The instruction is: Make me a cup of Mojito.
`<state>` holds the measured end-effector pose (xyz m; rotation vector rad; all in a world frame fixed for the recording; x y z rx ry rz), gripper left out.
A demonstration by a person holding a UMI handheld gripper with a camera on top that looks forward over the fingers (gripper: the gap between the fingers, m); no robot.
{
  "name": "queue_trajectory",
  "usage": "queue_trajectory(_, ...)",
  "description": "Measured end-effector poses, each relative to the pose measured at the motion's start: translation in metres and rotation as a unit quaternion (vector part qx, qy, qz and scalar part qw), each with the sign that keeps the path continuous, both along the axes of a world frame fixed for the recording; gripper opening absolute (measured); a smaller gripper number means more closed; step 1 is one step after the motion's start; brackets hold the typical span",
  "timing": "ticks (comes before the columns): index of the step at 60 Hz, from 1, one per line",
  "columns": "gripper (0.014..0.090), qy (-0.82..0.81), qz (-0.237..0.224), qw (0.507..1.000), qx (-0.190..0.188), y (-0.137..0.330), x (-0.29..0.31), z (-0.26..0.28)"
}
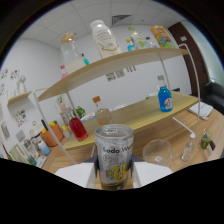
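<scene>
Item: soda can (114, 156), upright, long axis vertical, label facing me, lifted between my fingers above the table (165, 131). My gripper (114, 176) points level toward the shelves (115, 62), jaws clenched on the can's sides. Just beyond it to the right: empty glass (156, 151).

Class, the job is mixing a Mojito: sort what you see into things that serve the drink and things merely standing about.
For the drink:
soda water can, held in the gripper
clear glass beside it

Standing about, as far as shown:
blue bottle
red bottle
white bottle on the top shelf
</scene>
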<state>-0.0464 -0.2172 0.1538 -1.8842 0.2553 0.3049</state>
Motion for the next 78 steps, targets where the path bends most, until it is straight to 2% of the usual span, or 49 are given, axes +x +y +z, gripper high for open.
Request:
queue_trajectory(10,0.0506,0.210,-0.018,0.978,-0.006,0.000,-0.004,0.014)
queue_trajectory(19,0.0505,0.375,-0.035,0.926,-0.005,0.002,-0.002,0.031)
queue_trajectory(31,0.0500,0.617,-0.060,0.785,0.014,0.008,0.015,0.058)
queue_trajectory(42,0.0502,0.768,-0.063,0.637,0.012,0.011,0.024,0.069)
queue_trajectory(53,0.0504,0.834,-0.056,0.549,0.018,0.012,0.032,0.084)
queue_trajectory(61,0.0505,0.818,-0.054,0.572,0.015,0.014,0.032,0.087)
queue_trajectory(66,0.0504,0.785,-0.058,0.617,0.019,0.013,0.033,0.087)
queue_trajectory(72,0.0505,0.679,-0.065,0.730,0.040,0.008,0.038,0.094)
queue_trajectory(78,0.0508,0.499,-0.071,0.860,0.081,0.005,0.041,0.109)
